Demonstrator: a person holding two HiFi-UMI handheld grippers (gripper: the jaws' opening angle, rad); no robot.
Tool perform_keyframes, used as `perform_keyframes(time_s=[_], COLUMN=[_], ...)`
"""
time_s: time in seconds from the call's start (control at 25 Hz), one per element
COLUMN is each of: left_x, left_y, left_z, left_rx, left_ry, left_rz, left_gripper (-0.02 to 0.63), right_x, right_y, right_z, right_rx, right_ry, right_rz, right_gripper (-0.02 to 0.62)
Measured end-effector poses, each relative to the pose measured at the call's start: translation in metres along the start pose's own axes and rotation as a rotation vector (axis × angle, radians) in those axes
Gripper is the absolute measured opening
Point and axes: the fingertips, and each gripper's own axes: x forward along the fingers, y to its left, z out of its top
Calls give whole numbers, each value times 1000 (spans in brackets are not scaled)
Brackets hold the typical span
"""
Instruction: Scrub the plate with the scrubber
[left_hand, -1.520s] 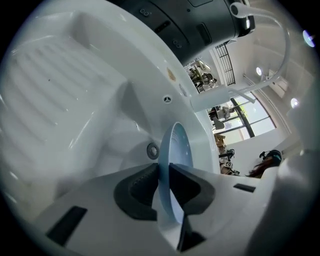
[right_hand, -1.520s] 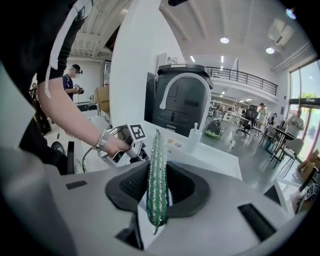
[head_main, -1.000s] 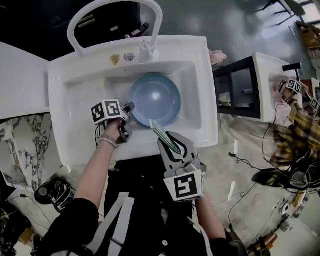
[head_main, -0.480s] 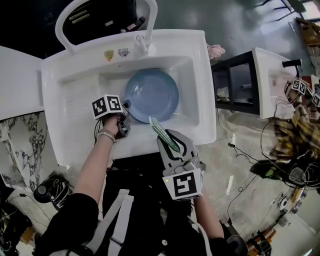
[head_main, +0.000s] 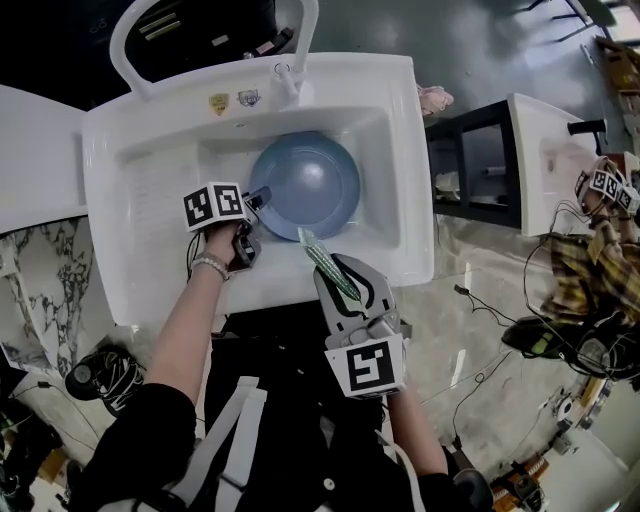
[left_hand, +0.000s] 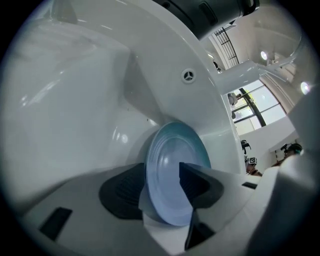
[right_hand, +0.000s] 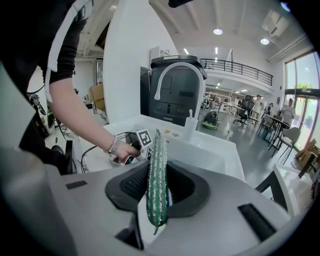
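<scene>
Scrubbing looks not yet begun. The plate (head_main: 305, 185) lies in the sink (head_main: 150, 150), its near rim between the left gripper (left_hand: 165, 192) jaws, which have just been opening wide. The right gripper (right_hand: 157, 187) pinches the green scrubber (right_hand: 156, 175) over the sink's front edge; next it likely must lower onto the plate.

Left gripper (head_main: 256, 203), centre-left, has jaws just swung wide, with the plate (head_main: 305, 185) rim between them. Right gripper (head_main: 340, 275), lower centre, is clamped on the scrubber (head_main: 322, 260).
</scene>
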Motion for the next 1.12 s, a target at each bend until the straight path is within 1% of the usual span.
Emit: perform_keyframes(time_s=[0.2, 0.4, 0.52, 0.56, 0.68, 0.84, 1.0, 1.12], left_x=[-16, -40, -60, -68, -94, -125, -159, -188], left_y=[-7, -28, -42, -45, -54, -71, -95, -116], left_z=[12, 26, 35, 39, 51, 64, 73, 81], left_rx=[52, 167, 218, 240, 322, 415, 487, 517], left_ry=[-41, -107, -169, -198, -290, -372, -450, -527], left_rz=[-4, -51, -61, -51, 1, 14, -7, -29], left_gripper=[209, 204, 159, 146, 69, 0, 0, 0], right_x=[0, 2, 1, 1, -3, -10, -18, -23], right_y=[0, -4, -11, -13, -22, -31, -35, -33], right_z=[6, 18, 29, 32, 42, 65, 85, 101], right_rx=[-11, -22, -26, -20, 20, 63, 69, 46], right_ry=[-15, -49, -84, -98, -137, -206, -271, -326], right_rz=[3, -8, -27, -35, -65, -81, -98, -99], right_gripper=[95, 95, 95, 95, 95, 95, 95, 95])
